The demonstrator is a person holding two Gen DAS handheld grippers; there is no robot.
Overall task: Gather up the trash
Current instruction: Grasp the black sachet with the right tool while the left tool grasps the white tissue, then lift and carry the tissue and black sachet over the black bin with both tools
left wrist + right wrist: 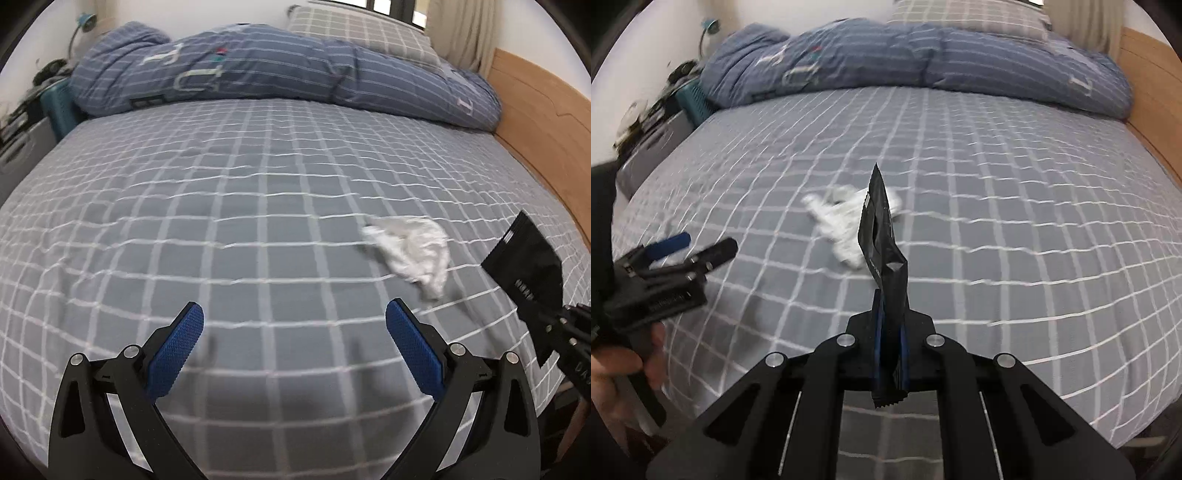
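Note:
A crumpled white tissue [412,251] lies on the grey checked bed sheet [240,206], ahead and to the right of my left gripper [293,325], which is open and empty above the sheet. My right gripper [889,317] is shut on a black plastic wrapper [884,254] and holds it upright above the bed. The wrapper [524,264] and the right gripper [565,332] show at the right edge of the left wrist view. In the right wrist view the tissue [846,225] lies partly behind the wrapper, and the left gripper [690,249] is at the left.
A rolled blue striped duvet [277,70] and a checked pillow [362,33] lie at the far end of the bed. A wooden bed frame [543,122] runs along the right side. A cluttered nightstand [22,122] and a teal box [55,107] stand at the far left.

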